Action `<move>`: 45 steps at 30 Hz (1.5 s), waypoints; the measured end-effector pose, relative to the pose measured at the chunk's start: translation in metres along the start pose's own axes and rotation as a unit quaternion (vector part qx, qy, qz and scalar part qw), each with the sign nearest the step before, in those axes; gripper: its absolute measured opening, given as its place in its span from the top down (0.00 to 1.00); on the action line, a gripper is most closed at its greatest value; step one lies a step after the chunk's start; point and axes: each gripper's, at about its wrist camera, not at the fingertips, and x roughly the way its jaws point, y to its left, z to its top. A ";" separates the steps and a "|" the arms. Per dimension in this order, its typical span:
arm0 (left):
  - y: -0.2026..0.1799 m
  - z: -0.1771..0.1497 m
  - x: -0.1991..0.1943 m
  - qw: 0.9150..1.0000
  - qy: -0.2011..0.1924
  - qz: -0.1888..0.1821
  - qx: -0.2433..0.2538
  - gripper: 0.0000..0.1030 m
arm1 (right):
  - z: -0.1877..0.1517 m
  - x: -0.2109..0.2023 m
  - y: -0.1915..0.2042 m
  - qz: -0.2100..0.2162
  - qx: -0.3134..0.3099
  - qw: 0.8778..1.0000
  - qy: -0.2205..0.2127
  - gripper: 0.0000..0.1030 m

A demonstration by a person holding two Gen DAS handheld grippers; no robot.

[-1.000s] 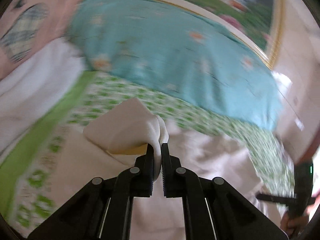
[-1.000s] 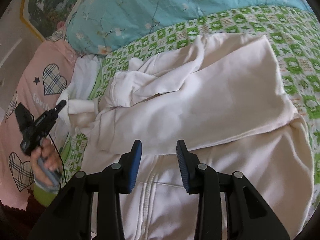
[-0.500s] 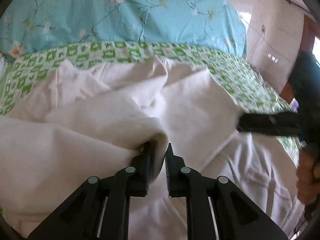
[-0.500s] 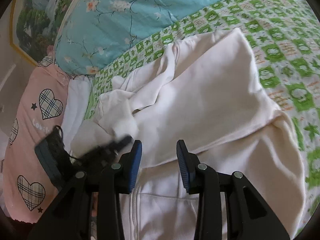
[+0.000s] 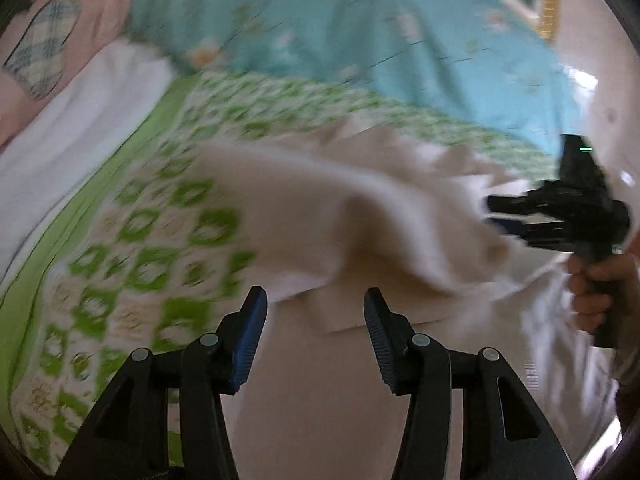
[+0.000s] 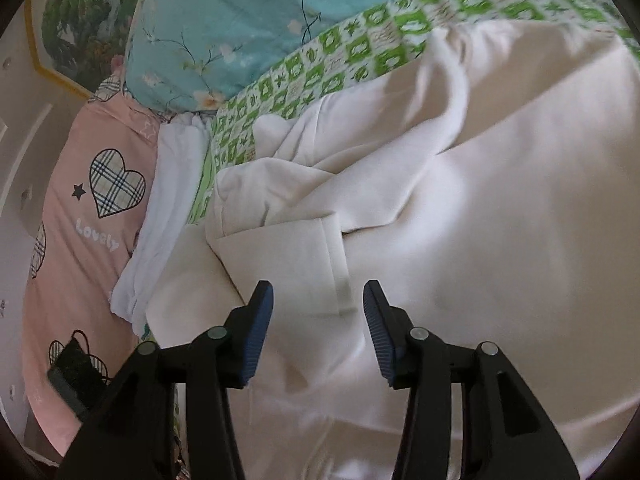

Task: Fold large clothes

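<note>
On the green-checked bedsheet [image 6: 352, 48], cream garment [image 6: 480, 208] beneath both opening, empty hand-held grippers, left [image 5: 315, 300] and right [image 6: 318, 294].

Left gripper [image 5: 314, 314]: black plastic linkage arms, silver rivets, blue ribbed pads [image 5: 250, 332]. Right gripper [image 6: 318, 312]: same build. Hand [image 5: 596, 288] on black pistol-style handle, green indicator light on housing.
</note>
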 end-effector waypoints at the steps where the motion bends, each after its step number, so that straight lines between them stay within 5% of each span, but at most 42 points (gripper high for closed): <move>1: 0.004 0.000 0.006 1.000 0.011 0.003 -0.003 0.51 | 0.001 0.004 0.000 0.002 0.001 1.000 0.002 0.53; 3: 0.007 0.002 0.020 0.999 0.025 0.032 0.004 0.51 | 0.004 0.013 0.002 0.002 -0.003 1.000 0.009 0.56; 5: 0.008 0.006 0.030 0.998 0.027 0.061 0.005 0.52 | 0.004 0.015 0.008 -0.006 -0.016 1.000 0.007 0.89; 9: 0.004 0.015 0.046 0.996 0.027 0.083 -0.001 0.54 | 0.002 -0.010 0.023 -0.004 -0.025 0.999 -0.031 0.92; 13: 0.011 0.019 0.050 0.988 0.012 0.153 -0.024 0.65 | -0.004 -0.078 0.026 -0.013 -0.005 0.992 -0.124 0.93; 18: 0.039 0.007 0.043 0.989 0.017 0.125 -0.082 0.65 | -0.029 -0.140 -0.016 -0.084 0.065 0.973 -0.206 0.93; 27: 0.049 0.001 0.036 0.989 0.017 0.106 -0.099 0.65 | -0.062 -0.108 -0.062 -0.177 0.119 0.973 -0.085 0.88; 30: 0.050 0.000 0.035 0.989 0.016 0.105 -0.099 0.63 | -0.061 -0.132 -0.040 -0.219 0.094 0.963 -0.124 0.87; 33: 0.050 -0.001 0.037 0.989 0.017 0.104 -0.106 0.62 | -0.047 -0.134 -0.001 -0.173 0.030 0.974 -0.144 0.76; 35: 0.049 -0.001 0.037 0.989 0.017 0.105 -0.106 0.62 | -0.029 -0.116 0.019 -0.122 -0.007 0.985 -0.118 0.51; 38: 0.052 -0.001 0.037 0.988 0.016 0.098 -0.115 0.61 | 0.002 -0.054 0.054 -0.052 -0.061 0.994 -0.069 0.50; 45: 0.055 -0.004 0.036 0.988 0.014 0.088 -0.124 0.60 | 0.040 0.084 0.085 -0.049 -0.089 0.994 0.045 0.50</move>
